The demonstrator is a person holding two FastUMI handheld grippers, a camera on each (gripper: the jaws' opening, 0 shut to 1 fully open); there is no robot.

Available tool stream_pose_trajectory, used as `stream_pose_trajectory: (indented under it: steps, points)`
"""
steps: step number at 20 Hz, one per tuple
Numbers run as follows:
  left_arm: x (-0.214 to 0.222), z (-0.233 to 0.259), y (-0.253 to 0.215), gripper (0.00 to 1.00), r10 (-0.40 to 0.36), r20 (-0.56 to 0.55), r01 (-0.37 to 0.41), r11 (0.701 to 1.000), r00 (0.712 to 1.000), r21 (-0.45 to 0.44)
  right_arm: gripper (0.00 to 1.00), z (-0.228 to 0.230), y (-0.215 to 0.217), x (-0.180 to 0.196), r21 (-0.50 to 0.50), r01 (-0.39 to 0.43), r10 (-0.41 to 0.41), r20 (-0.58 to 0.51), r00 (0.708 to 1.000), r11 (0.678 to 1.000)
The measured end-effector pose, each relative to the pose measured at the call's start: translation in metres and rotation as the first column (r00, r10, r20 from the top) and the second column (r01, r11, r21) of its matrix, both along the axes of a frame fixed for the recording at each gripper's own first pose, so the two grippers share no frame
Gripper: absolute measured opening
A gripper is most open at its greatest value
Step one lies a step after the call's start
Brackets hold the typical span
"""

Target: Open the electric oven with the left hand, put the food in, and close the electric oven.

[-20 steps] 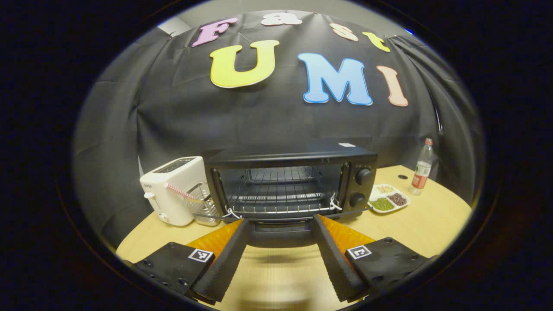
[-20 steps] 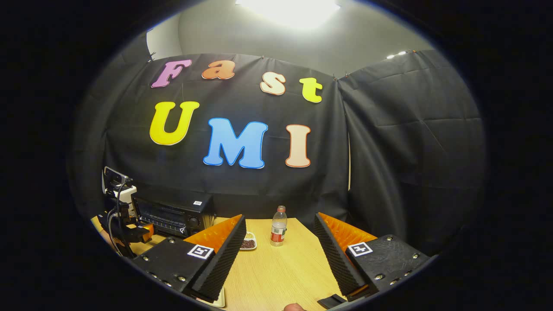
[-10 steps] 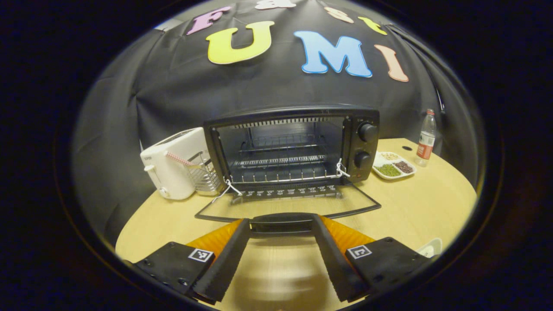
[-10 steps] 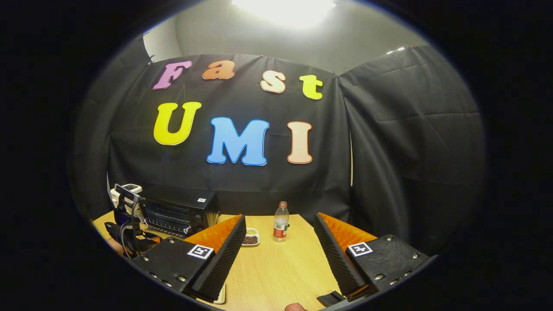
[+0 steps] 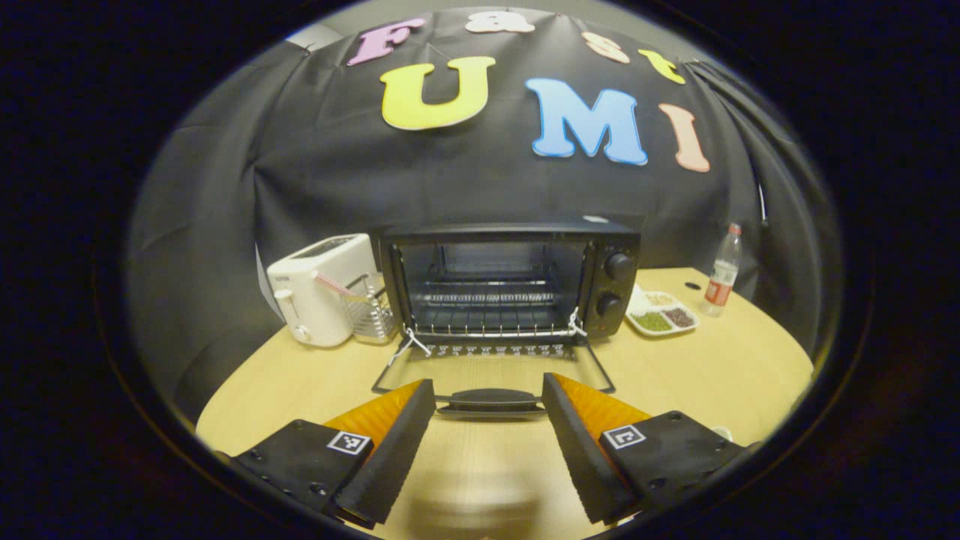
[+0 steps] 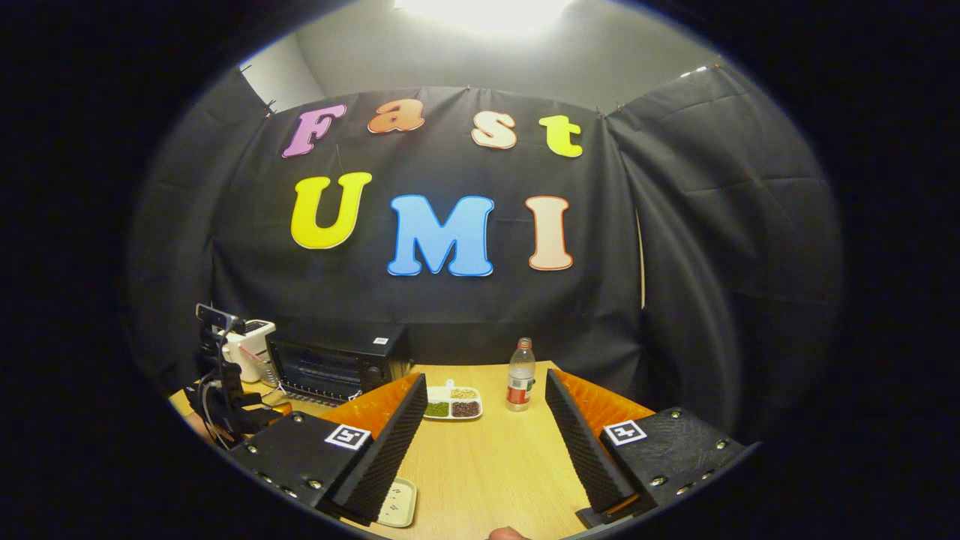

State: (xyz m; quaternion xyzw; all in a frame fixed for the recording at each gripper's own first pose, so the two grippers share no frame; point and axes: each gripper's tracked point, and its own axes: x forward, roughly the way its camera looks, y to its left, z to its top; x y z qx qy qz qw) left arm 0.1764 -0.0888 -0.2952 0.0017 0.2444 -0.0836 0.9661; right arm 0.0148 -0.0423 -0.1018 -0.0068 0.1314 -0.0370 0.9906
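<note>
- Electric oven: stands at the far middle of the table, its door folded down flat toward the near side. The wire rack inside is bare and exposed to the front.
- Left gripper: fingers spread wide and holding nothing. It sits just near of the door handle, which lies between the fingertips with a gap on either side. Judgement: the opening step looks complete, and the wide spread suits a release of the handle.
- Right gripper: fingers wide, nothing held. It is low over the near right of the table, well apart from the oven, which lies far to its left.
- Food: a small pale dish lies on the table under the right gripper's left finger; what it carries cannot be made out. A divided tray of beans sits just right of the oven. Which of these is the food cannot be told.
- Bystanders: a white toaster just left of the oven, and a bottle at the far right.
- Outstanding, by judgement: loading the rack, then closing the door.
</note>
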Motion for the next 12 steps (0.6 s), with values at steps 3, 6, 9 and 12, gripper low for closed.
stream_pose_trajectory:
  steps: [3, 6, 9, 12]
  points:
    - [-0.014, 0.058, 0.015, 0.97, 0.034, 0.097, -0.031, 0.999, 0.995, -0.030, 0.97, -0.017, 0.012, 0.006, 0.050, -0.063, 0.065, -0.039, 0.997, 0.997]
    - [-0.031, 0.108, 0.034, 0.96, 0.072, 0.175, -0.065, 0.997, 0.982, -0.047, 0.98, -0.038, 0.023, 0.011, 0.098, -0.117, 0.126, -0.095, 0.987, 0.988]
    - [-0.048, 0.150, 0.055, 1.00, 0.110, 0.242, -0.100, 0.994, 0.964, -0.053, 0.97, -0.063, 0.036, 0.012, 0.171, -0.163, 0.193, -0.182, 0.964, 0.972]
    - [-0.062, 0.181, 0.071, 0.96, 0.134, 0.296, -0.125, 0.991, 0.946, -0.050, 0.98, -0.088, 0.047, 0.012, 0.247, -0.183, 0.251, -0.278, 0.927, 0.952]
